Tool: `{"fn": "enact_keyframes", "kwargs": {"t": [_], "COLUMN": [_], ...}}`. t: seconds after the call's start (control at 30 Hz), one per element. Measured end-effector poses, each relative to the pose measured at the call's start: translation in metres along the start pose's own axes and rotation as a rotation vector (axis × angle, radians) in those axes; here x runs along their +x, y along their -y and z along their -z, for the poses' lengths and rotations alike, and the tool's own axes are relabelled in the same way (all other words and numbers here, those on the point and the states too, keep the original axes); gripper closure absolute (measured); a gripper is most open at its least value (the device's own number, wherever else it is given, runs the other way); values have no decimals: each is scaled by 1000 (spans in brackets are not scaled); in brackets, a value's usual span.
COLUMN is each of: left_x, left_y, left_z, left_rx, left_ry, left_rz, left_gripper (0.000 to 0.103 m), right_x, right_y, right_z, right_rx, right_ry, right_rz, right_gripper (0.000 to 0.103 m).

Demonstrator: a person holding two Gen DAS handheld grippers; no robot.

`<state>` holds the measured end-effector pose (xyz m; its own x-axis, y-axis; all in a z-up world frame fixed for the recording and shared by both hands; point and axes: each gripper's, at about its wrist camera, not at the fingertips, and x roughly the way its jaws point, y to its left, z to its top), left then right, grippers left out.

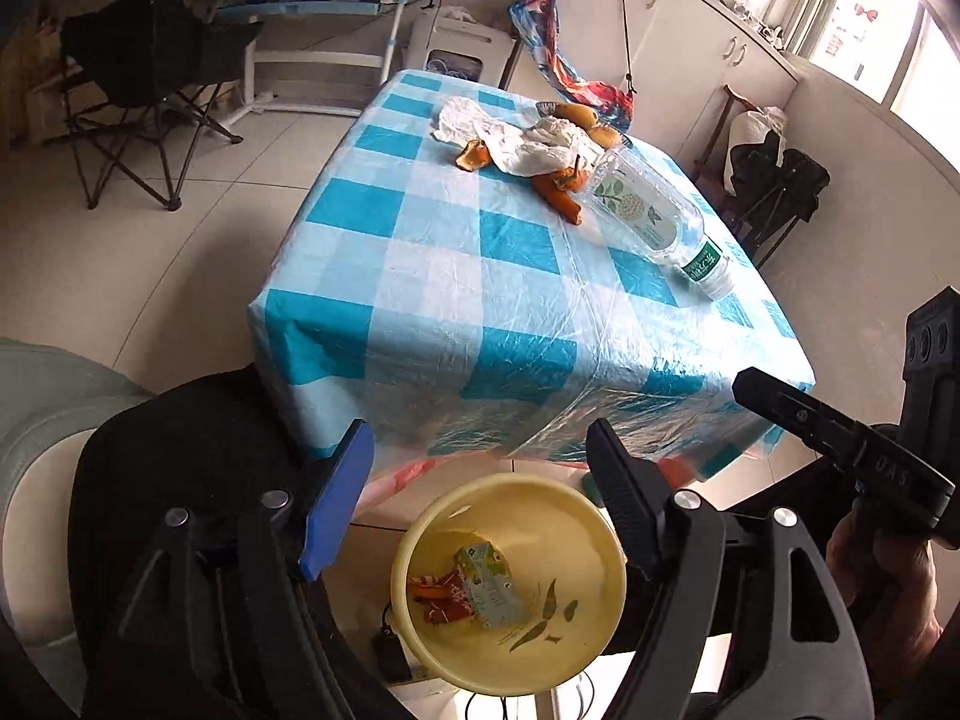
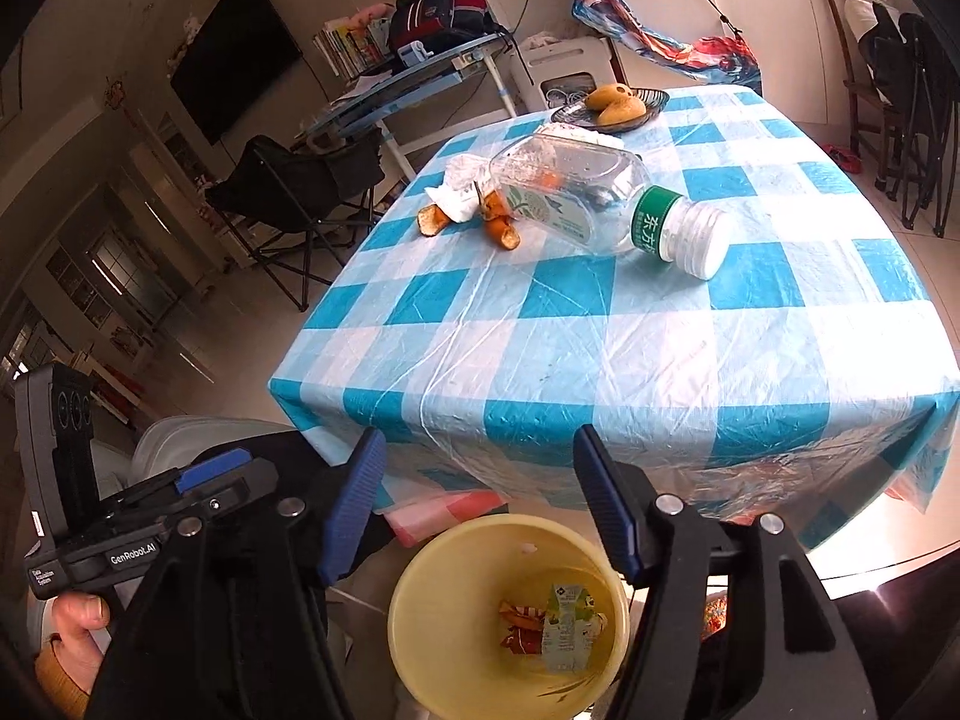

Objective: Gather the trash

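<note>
On the square table under a blue-and-white checked plastic cloth (image 2: 600, 348), most of the trash still waiting. Largest of it: a clear plastic bottle with a green label and white cap (image 2: 600, 204), lying on its side near the middle, cap toward the near edge. Behind it, crumpled white tissue paper (image 1: 528, 144), touching several curled orange peel pieces (image 1: 558, 192) (one against the bottle's base, another apart to the left). At the far edge, a dark wire dish holding yellow fruit (image 2: 618, 105), probably not rubbish.

Below the near table edge, on the floor, a pale yellow round plastic bin (image 2: 420, 600), already holding a small green-and-white carton (image 2: 564, 624) and a scrap of red-orange wrapper (image 2: 519, 630). So a start made, judging by that, with the bulk left: bottle, tissue, peels.

Over the bin, left gripper (image 1: 474, 498) spread wide and holding nothing; right gripper (image 2: 477, 504) likewise released, empty, above the bin's rim. Neither near the table items yet. Next, likely a reach up and forward to the bottle, the nearest piece.
</note>
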<state>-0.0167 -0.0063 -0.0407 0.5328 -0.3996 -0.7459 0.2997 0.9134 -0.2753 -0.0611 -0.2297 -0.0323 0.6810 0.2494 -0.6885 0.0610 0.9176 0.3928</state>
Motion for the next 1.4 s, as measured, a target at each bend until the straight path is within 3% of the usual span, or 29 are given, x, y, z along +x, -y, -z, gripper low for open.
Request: {"fn": "enact_keyframes", "kwargs": {"t": [0.07, 0.23, 0.47, 1.4], "left_x": [-3, 5, 11, 15], "left_y": [-18, -48, -36, -41], "left_z": [-3, -6, -2, -1], "left_rx": [-75, -205, -157, -184], "left_ry": [43, 37, 35, 16], "left_rz": [-31, -41, -45, -44], "left_gripper": [24, 24, 24, 23], "right_x": [1, 7, 13, 16], "right_y": [-2, -8, -16, -17], "right_z": [1, 2, 4, 6], "right_rx": [-13, -56, -110, -111], "right_ry": [1, -11, -21, -23], "right_rz": [12, 41, 63, 68], "right_gripper": [38, 38, 36, 36]}}
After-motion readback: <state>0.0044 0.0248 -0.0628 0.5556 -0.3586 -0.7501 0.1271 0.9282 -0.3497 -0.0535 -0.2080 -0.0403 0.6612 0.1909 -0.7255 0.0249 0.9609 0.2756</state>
